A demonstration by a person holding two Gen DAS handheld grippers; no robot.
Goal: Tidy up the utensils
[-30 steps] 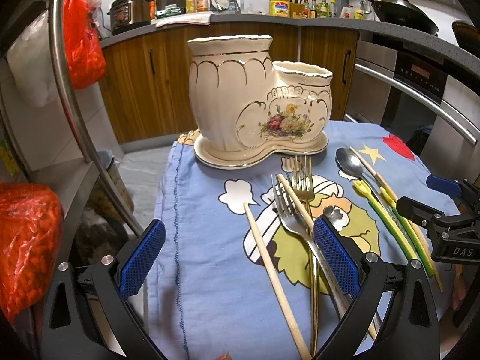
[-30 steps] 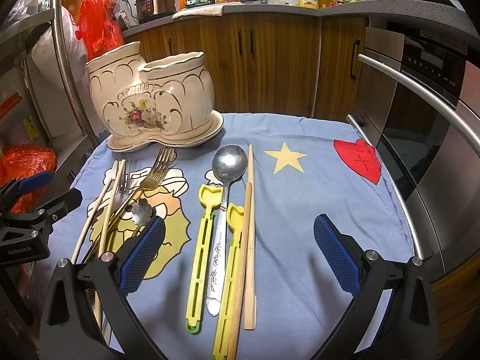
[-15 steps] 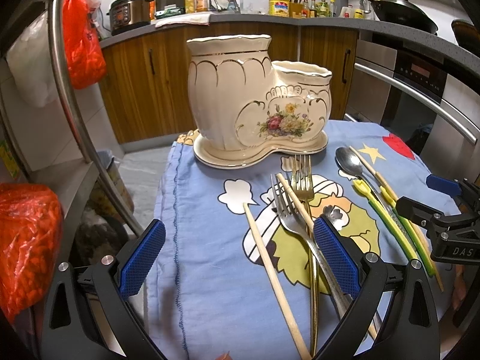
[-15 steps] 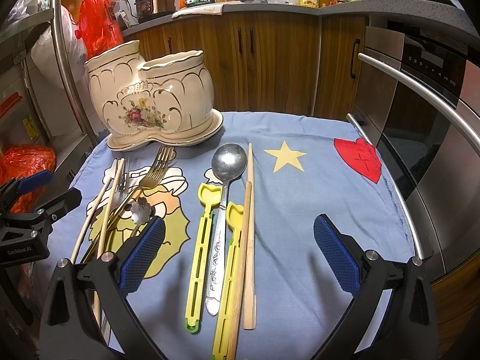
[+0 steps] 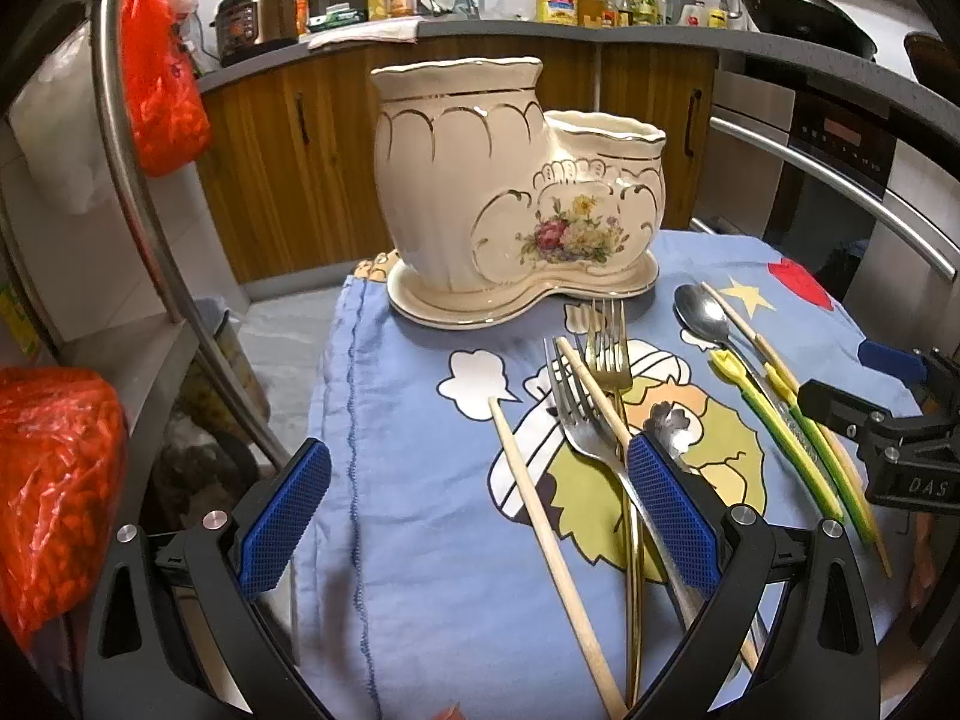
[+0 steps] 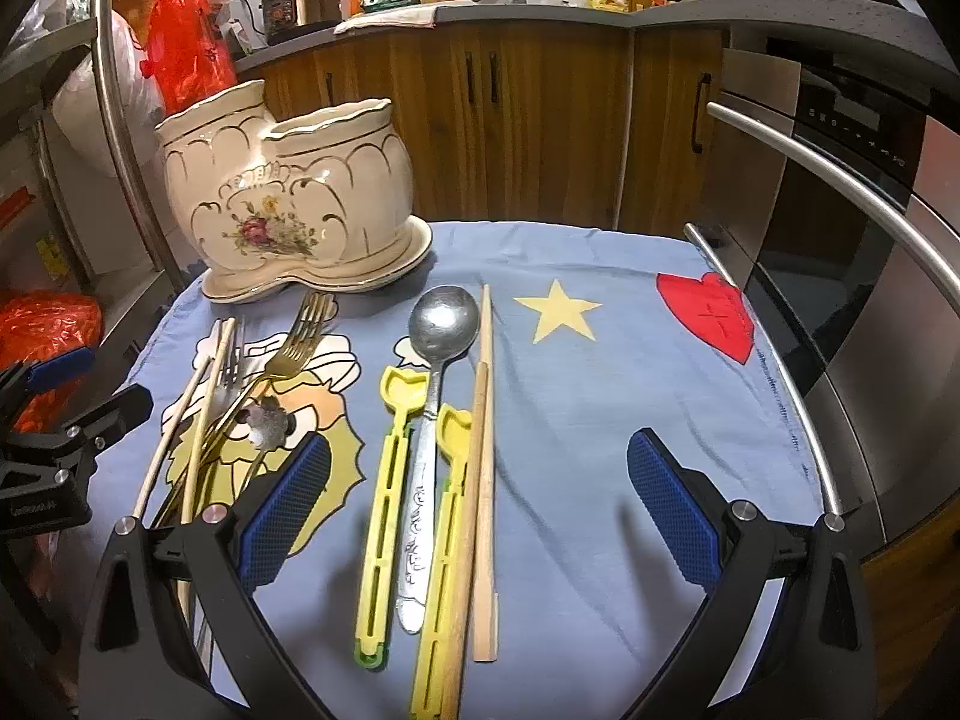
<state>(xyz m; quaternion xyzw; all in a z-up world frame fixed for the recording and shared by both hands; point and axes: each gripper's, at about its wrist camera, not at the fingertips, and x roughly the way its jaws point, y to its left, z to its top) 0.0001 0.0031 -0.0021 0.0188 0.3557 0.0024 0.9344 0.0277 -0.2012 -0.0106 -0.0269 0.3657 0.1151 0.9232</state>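
A cream ceramic utensil holder (image 5: 516,192) with two openings stands at the back of the blue cloth (image 5: 420,510); it also shows in the right wrist view (image 6: 288,204). On the cloth lie a silver fork (image 5: 576,414), a gold fork (image 5: 609,348), wooden chopsticks (image 5: 540,510), a silver spoon (image 6: 441,324), two yellow utensils (image 6: 384,480) and more chopsticks (image 6: 483,450). My left gripper (image 5: 474,516) is open and empty above the forks. My right gripper (image 6: 477,510) is open and empty above the spoon and the yellow utensils.
A small flower-shaped metal spoon (image 6: 267,420) lies among the forks. Steel oven handles (image 6: 840,180) run along the right. A shelf rack with red bags (image 5: 54,480) stands to the left. Wooden cabinets (image 6: 540,120) stand behind.
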